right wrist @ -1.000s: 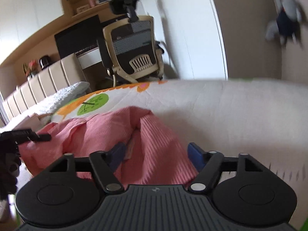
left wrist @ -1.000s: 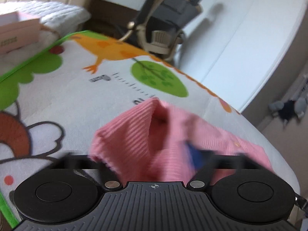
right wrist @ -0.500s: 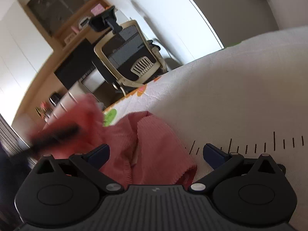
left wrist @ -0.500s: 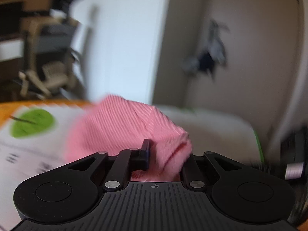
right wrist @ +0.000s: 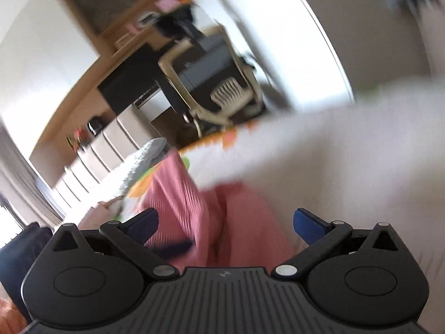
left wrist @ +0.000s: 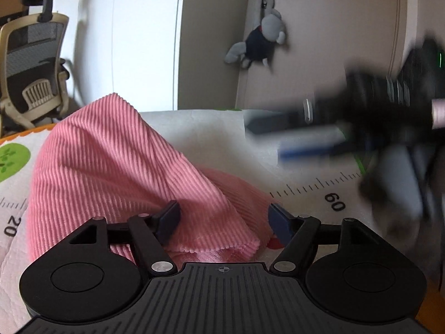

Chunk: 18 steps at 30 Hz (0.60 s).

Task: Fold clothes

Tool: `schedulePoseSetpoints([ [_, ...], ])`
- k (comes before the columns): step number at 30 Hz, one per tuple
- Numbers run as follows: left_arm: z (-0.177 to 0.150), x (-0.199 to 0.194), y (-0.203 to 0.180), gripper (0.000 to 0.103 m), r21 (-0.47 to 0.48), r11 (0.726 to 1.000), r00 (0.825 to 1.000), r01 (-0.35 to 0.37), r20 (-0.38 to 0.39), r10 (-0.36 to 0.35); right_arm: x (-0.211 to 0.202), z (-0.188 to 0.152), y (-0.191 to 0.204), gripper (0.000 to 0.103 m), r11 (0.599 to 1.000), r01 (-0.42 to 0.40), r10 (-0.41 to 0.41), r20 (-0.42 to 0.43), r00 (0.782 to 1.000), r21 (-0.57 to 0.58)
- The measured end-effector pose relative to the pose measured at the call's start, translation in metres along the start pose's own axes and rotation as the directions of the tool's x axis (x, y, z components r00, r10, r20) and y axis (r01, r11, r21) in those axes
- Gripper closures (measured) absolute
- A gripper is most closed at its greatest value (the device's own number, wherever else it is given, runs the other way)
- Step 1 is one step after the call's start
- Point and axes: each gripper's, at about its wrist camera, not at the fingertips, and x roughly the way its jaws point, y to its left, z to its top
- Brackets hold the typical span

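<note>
A pink ribbed garment (left wrist: 111,167) lies bunched on the printed play mat (left wrist: 306,183), rising to a peak at the left with a folded hem near my left gripper. My left gripper (left wrist: 224,220) is open, its dark blue pads either side of that hem without pinching it. My right gripper (left wrist: 267,139) shows as a dark blur at the right of the left wrist view, above the mat and clear of the cloth. In the blurred right wrist view the garment (right wrist: 194,208) sits just ahead of my right gripper (right wrist: 226,222), which is wide open and holds nothing.
The mat has a printed ruler scale (left wrist: 319,183) and a green tree print (left wrist: 11,161). An office chair (left wrist: 30,64) stands beyond the mat's far left edge. A grey plush toy (left wrist: 258,41) hangs on the door behind. A quilted pillow (right wrist: 144,161) and a desk lie beyond.
My left gripper, shut on the pink garment half a second ago, has opened and the cloth has dropped onto the mat. The right gripper has swung away, still open.
</note>
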Motion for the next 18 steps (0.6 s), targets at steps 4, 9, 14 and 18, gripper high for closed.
schedulePoseSetpoints([
  [4, -0.003, -0.001, 0.004, 0.025, -0.016, 1.000, 1.000, 0.017, 0.013, -0.017, 0.036, 0.040, 0.034, 0.000, 0.986, 0.023, -0.027, -0.024, 0.999, -0.168],
  [9, -0.006, -0.003, 0.012, 0.025, -0.026, 0.999, 0.999, 0.042, 0.020, -0.042, 0.115, 0.051, 0.064, 0.005, 0.969, -0.053, 0.023, -0.127, 0.992, -0.240],
  [14, -0.008, -0.007, 0.022, 0.023, -0.029, 0.998, 0.998, 0.059, 0.004, -0.058, 0.170, 0.035, 0.083, 0.051, 0.960, -0.154, 0.077, -0.311, 0.947, -0.233],
  [18, -0.005, -0.023, 0.028, 0.016, -0.014, 0.990, 0.990, 0.138, 0.008, -0.138, 0.148, 0.034, 0.086, 0.073, 0.956, -0.139, 0.063, -0.283, 0.957, -0.257],
])
